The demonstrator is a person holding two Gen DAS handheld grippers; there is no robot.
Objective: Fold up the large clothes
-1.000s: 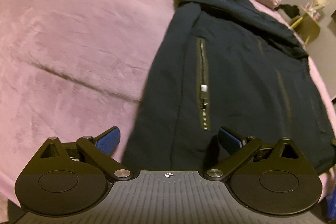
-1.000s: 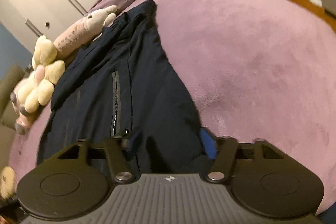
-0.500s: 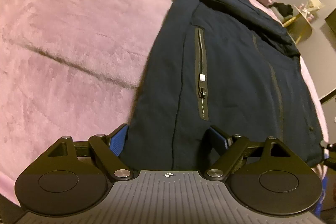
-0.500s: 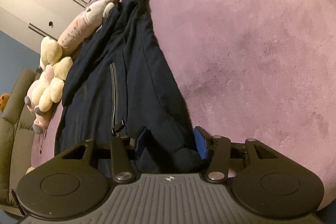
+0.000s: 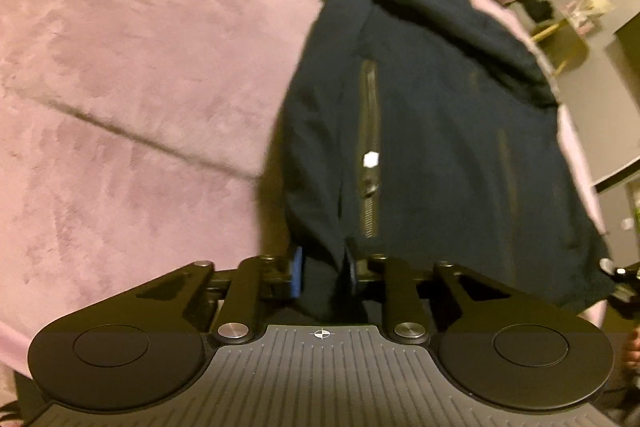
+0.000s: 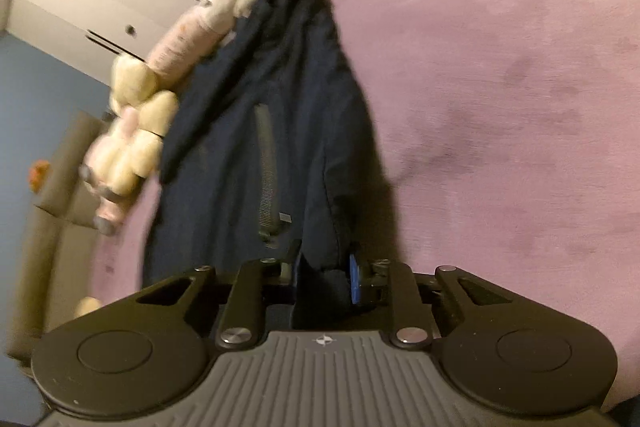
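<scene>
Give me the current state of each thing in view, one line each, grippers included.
Left gripper: jaws have just been closing, now pinched on the jacket's near hem.
Right gripper: jaws have just been closing, clamped on a bunched hem corner.
Dark jacket: lying flat on the bed, hood end away from the grippers, not yet folded.
Pocket zipper: looks closed, though blurred.
Plush toys: lying beside the jacket.
Purple bedspread: spread out, lightly creased.

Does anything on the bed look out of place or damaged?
Nothing stands out. The jacket lies flat on the bed, both grippers pinching its hem. Plush toys sit beside it.
</scene>
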